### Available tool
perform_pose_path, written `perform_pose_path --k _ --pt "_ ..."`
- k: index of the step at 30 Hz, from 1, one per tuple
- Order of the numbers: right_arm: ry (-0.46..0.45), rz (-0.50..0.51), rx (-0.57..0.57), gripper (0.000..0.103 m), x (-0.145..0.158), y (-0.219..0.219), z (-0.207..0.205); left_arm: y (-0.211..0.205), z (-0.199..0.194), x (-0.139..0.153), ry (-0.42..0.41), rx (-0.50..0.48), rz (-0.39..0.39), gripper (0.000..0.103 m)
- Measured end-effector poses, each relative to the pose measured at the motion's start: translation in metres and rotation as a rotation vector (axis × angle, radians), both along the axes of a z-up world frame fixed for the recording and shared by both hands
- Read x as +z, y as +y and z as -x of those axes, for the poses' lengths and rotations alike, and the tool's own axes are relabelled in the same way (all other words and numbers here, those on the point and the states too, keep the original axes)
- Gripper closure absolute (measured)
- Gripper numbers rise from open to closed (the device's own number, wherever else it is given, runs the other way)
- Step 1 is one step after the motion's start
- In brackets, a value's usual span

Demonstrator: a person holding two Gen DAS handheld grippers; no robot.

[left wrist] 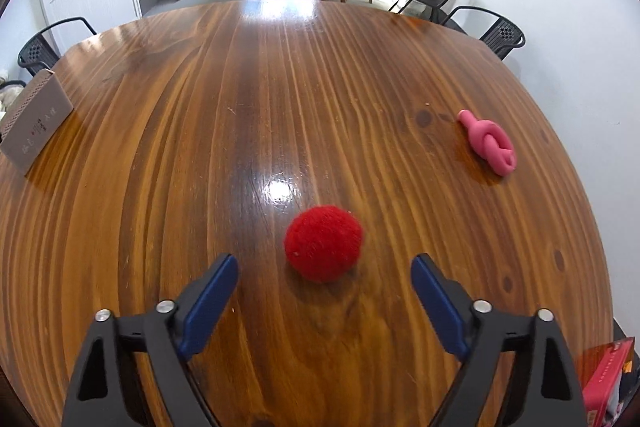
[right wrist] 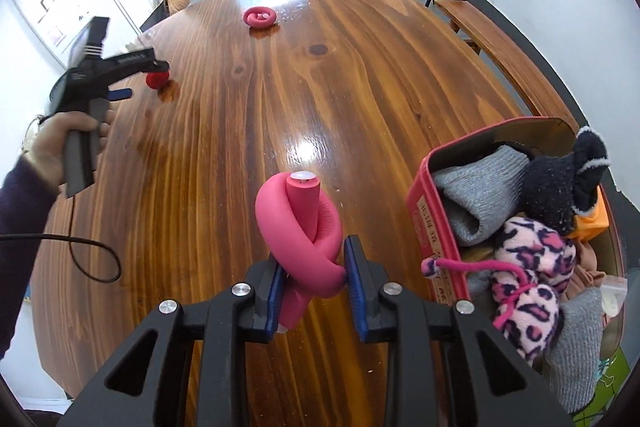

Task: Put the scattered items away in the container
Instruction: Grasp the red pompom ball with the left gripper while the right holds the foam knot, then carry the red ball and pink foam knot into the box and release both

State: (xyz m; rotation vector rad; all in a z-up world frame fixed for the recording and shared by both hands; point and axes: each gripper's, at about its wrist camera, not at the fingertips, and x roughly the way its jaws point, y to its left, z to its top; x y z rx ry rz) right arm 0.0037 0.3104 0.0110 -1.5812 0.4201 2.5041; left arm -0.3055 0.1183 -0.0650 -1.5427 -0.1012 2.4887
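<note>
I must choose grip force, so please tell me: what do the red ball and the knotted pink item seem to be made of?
The red ball looks like felted wool or similar fibre: matte, with a fuzzy outline. The knotted pink item, shut in the right gripper, seems soft foam or silicone: smooth, matte and bent into a knot without creases. Its end cap looks like pale plastic.
</note>
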Motion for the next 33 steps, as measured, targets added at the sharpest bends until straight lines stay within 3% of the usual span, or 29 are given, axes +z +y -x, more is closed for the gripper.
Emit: perform_pose_path --k 2,4,8,13,18,25,33 --pt "0.004 0.002 0.004 0.072 0.0 -0.008 -0.001 0.0 0.005 -0.006 -0.013 -0.007 0.007 0.031" --pt "0.007 0.003 0.014 0.072 0.003 -0.012 -0.002 0.0 0.008 -0.009 0.006 -0.019 0.036 0.036" --pt "0.022 -0.003 0.028 0.072 0.015 -0.014 -0.012 0.0 0.009 -0.005 0.019 -0.027 0.041 0.065" --pt "0.053 -0.007 0.016 0.072 0.028 -0.008 -0.02 0.0 -0.007 0.014 0.05 -0.044 0.016 0.065" --pt "0.08 0.0 -0.013 0.072 0.037 0.003 -0.035 0.023 -0.047 0.048 0.099 -0.142 -0.011 0.065" --pt "0.115 -0.003 -0.062 0.072 0.049 0.029 -0.07 0.086 -0.126 0.085 0.133 -0.322 -0.064 0.065" --pt "0.147 -0.026 -0.206 0.072 0.065 0.092 -0.122 0.176 -0.216 0.104 0.081 -0.515 -0.177 0.065"
